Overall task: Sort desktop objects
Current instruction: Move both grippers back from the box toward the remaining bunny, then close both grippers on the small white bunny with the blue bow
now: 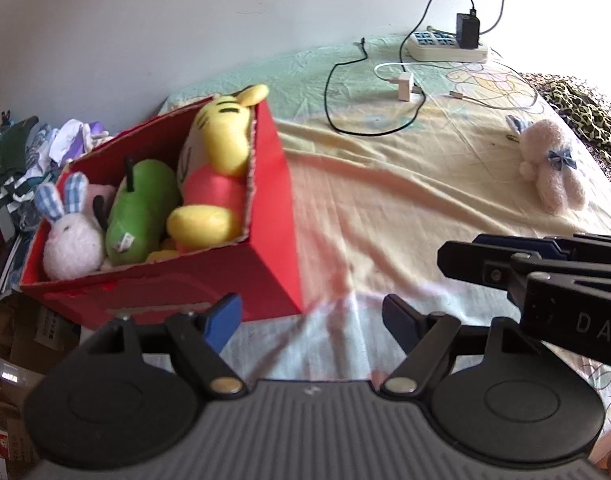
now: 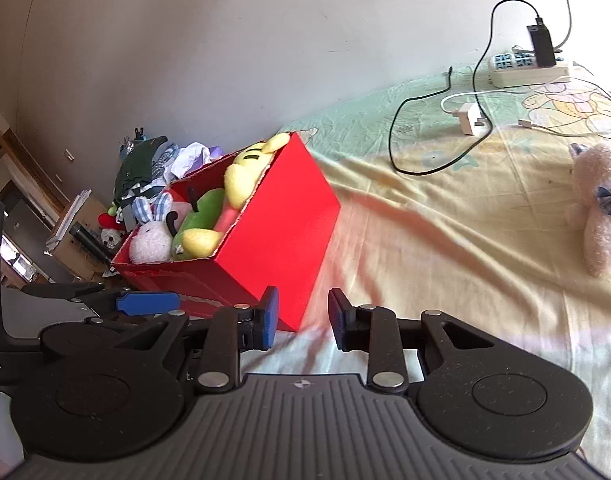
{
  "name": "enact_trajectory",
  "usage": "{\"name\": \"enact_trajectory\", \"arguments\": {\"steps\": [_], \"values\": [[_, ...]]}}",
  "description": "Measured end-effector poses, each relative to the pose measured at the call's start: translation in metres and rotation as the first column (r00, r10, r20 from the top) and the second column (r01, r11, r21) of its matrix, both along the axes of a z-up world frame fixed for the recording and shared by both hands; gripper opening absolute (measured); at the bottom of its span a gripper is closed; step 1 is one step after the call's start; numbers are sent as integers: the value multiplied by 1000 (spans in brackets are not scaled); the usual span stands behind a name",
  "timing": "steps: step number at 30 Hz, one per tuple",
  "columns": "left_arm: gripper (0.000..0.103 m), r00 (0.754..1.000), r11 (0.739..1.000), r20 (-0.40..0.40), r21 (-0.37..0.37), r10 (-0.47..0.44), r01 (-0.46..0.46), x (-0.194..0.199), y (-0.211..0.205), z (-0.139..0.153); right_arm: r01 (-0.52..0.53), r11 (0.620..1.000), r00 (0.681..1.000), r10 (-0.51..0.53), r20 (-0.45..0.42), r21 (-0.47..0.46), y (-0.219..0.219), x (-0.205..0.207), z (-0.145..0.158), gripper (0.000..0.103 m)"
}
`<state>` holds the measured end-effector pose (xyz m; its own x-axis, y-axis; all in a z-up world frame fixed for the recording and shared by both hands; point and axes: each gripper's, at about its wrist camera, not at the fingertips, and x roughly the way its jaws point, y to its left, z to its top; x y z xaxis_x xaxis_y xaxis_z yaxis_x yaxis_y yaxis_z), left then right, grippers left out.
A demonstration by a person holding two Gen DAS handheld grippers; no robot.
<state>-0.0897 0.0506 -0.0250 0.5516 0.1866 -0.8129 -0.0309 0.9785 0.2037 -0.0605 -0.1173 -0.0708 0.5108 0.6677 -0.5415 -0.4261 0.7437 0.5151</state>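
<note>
A red box (image 1: 209, 288) (image 2: 273, 236) stands on the bed sheet at the left. It holds a yellow plush (image 1: 221, 148) (image 2: 245, 172), a green pear plush (image 1: 141, 212) (image 2: 197, 212) and a white bunny with checked ears (image 1: 69, 236) (image 2: 149, 236). A pale pink plush bear with a blue bow (image 1: 549, 164) (image 2: 601, 204) lies on the sheet at the right. My left gripper (image 1: 311, 318) is open and empty, just right of the box front. My right gripper (image 2: 303, 316) is open and empty by the box corner; it also shows in the left wrist view (image 1: 457, 254).
A white power strip (image 1: 445, 46) (image 2: 525, 66) with a black charger, a black cable (image 1: 345, 92) (image 2: 405, 136) and a white adapter (image 1: 405, 86) (image 2: 471, 118) lie at the back of the bed. A clothes pile (image 1: 21, 160) (image 2: 145, 164) sits left of the box.
</note>
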Motion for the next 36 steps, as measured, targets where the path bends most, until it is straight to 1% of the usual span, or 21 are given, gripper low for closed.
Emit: {"name": "enact_trajectory", "arguments": {"steps": [9, 17, 22, 25, 27, 31, 33, 36], "values": [[80, 993, 993, -25, -12, -114, 114, 27, -54, -10, 121, 993, 992, -121, -31, -1, -57, 9, -11, 31], [80, 982, 982, -38, -27, -186, 185, 51, -92, -18, 211, 977, 976, -212, -46, -18, -97, 19, -16, 31], [79, 971, 971, -45, -59, -234, 231, 70, -111, -24, 266, 963, 962, -268, -56, -32, -120, 26, -20, 31], [79, 964, 962, -43, -94, -261, 256, 83, -122, -30, 309, 950, 948, -311, -70, -35, -136, 33, -23, 31], [77, 959, 952, -40, -133, -282, 274, 93, -128, -34, 341, 939, 936, -343, -78, -37, -148, 39, -26, 31], [72, 947, 922, -12, -230, -322, 311, 112, -137, -41, 394, 918, 914, -397, -89, -46, -167, 54, -31, 31], [70, 940, 902, 9, -279, -341, 330, 122, -142, -47, 418, 907, 903, -421, -87, -53, -175, 63, -36, 31], [68, 931, 879, 34, -318, -364, 356, 133, -148, -54, 439, 897, 891, -442, -105, -55, -185, 81, -46, 32]]}}
